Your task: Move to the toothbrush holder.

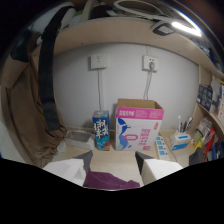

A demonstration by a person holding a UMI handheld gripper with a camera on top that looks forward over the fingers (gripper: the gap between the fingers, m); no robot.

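pink-and-white cardboard box (pixel 139 125) stands open at the far side of the desk (pixel 120 159). blue carton (pixel 102 130) stands just left of it. purple cloth (pixel 110 180) lies near. two wall sockets (pixel 99 61) sit above.

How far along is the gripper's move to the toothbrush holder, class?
Done: nothing visibly. In hand: the gripper is open and empty, over a purple cloth, facing the pink-and-white carton and blue drink carton. Left: the toothbrush holder stands well beyond the fingers, right of the pink-and-white carton, so most of the approach remains.
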